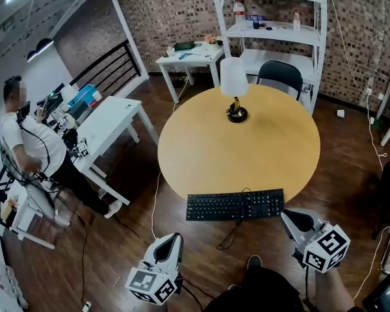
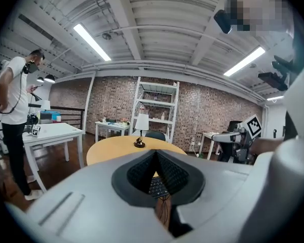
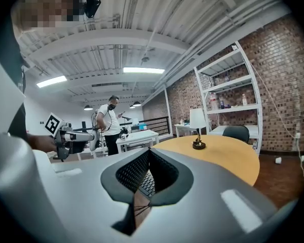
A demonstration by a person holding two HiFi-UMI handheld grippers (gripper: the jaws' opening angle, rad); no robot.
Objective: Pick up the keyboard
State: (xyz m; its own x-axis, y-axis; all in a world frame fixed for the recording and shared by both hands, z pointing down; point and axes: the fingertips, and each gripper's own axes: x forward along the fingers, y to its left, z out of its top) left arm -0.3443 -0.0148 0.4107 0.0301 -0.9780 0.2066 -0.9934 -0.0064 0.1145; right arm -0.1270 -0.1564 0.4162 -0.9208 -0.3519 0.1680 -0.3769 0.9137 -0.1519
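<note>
A black keyboard [image 1: 234,205] lies at the near edge of the round yellow table [image 1: 240,148]. My left gripper [image 1: 175,238] is held off the table, below and to the left of the keyboard's left end, jaws shut and empty. At the keyboard's right end, just off the table edge, my right gripper [image 1: 288,215] is also shut with nothing in it. In the left gripper view the shut gripper [image 2: 156,154] partly hides the keyboard [image 2: 157,186]. The right gripper view shows its shut gripper [image 3: 148,153] with the keyboard [image 3: 147,184] behind.
A white-shaded lamp [image 1: 234,87] stands at the table's far side, a dark chair [image 1: 279,74] behind it. The keyboard's cable [image 1: 230,236] hangs off the near edge. A white desk [image 1: 110,123] and a person [image 1: 31,149] are at the left; white shelving [image 1: 273,25] stands at the back.
</note>
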